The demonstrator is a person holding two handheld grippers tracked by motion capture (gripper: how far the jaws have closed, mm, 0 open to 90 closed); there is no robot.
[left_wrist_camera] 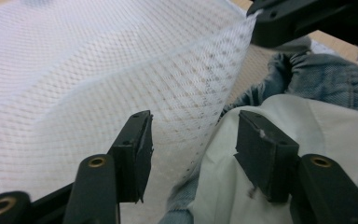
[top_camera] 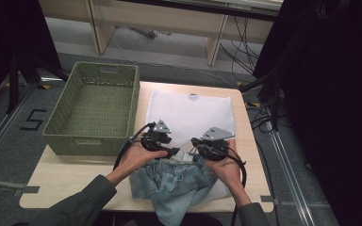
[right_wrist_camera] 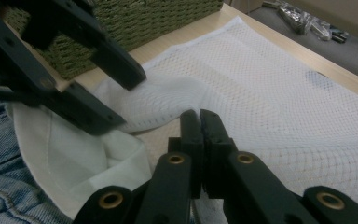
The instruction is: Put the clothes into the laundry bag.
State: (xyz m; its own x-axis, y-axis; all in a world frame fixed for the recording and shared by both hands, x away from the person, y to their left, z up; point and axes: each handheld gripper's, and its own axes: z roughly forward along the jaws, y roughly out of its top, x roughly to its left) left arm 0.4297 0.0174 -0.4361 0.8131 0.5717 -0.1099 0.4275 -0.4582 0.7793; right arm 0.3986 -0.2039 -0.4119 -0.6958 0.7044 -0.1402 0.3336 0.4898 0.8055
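A: Item, mesh laundry bag (top_camera: 188,113): white, fine net, flat on the table (top_camera: 66,174) beside the green basket (top_camera: 94,106); its near opening edge raised. Right gripper (right_wrist_camera: 199,122): jaws clenched, seemingly pinching that edge.

B: Item, denim garment (top_camera: 174,181): pale blue, white lining showing, crumpled at the near table edge, just at the bag's mouth. Left gripper (left_wrist_camera: 193,149): released; the mesh hem and the lining lie between its jaws, unpinched.

A: Risks: left jaws may close on mesh and lining together, so the garment won't enter; thin net may slip from the right pinch, and the mouth would collapse.
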